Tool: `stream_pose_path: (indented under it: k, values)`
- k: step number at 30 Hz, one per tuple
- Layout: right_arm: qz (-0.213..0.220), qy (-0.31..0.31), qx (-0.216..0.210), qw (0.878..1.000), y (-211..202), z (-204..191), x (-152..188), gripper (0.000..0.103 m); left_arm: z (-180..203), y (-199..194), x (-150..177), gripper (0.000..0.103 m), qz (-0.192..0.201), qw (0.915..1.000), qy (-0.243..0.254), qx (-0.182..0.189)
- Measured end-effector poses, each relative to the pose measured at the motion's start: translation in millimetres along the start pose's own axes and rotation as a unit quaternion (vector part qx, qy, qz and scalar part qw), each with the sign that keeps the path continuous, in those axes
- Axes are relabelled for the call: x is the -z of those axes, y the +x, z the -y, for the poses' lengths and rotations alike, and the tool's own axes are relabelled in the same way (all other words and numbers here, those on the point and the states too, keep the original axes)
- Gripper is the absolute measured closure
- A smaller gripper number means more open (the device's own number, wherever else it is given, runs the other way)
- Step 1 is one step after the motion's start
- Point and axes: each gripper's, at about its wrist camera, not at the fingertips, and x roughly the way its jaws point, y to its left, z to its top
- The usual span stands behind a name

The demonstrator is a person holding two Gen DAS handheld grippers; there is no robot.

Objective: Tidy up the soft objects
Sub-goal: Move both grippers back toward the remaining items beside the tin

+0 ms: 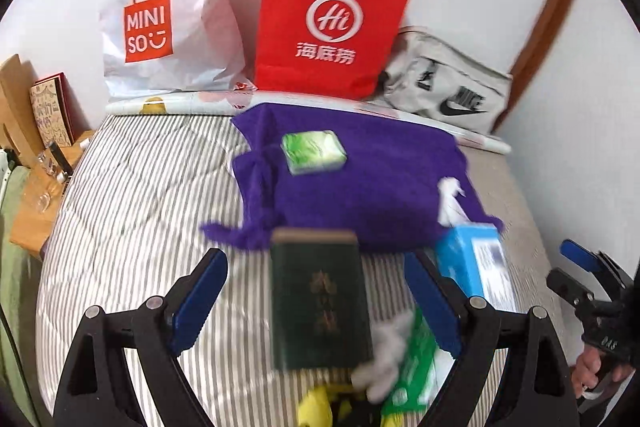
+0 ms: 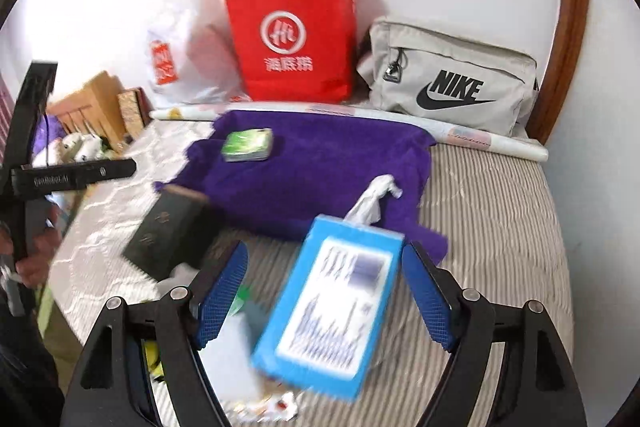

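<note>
A purple towel (image 1: 360, 179) (image 2: 320, 167) lies crumpled on the striped quilt, with a small green tissue pack (image 1: 314, 151) (image 2: 248, 145) on top of it. My left gripper (image 1: 314, 259) is open, and a dark green book (image 1: 320, 303) (image 2: 168, 235) lies blurred on the bed between its blue pads, untouched by them. A blue tissue box (image 2: 332, 311) (image 1: 476, 267) with a white tissue sticking out lies between the blue pads of my right gripper (image 2: 326, 249), which is open; gaps show on both sides. A second green tissue pack (image 1: 412, 367) lies beside the book.
A white Miniso bag (image 1: 168, 11), a red paper bag (image 1: 328, 27) and a grey Nike bag (image 2: 452, 83) stand along the wall behind a rolled poster (image 2: 480, 139). A wooden rack (image 1: 24, 131) stands left of the bed. Something yellow (image 1: 316, 407) lies at the near edge.
</note>
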Motion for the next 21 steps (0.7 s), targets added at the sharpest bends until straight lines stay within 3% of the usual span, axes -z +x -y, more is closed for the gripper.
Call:
stream_pose_path:
  k: [8,13,21]
  values:
    - [0.021,0.058,-0.052,0.997,-29,-12,53,0.024,3,-15,67,0.013,-0.023,0.9994,0.023,-0.014]
    - [0.016,0.026,-0.025,0.999,-26,-31,80,0.024,-9,-6,94,0.013,-0.046,0.9989,-0.002,-0.005]
    - [-0.010,-0.023,-0.041,0.999,-2,-59,111,0.025,-15,4,117,0.013,-0.053,0.9985,-0.014,0.002]
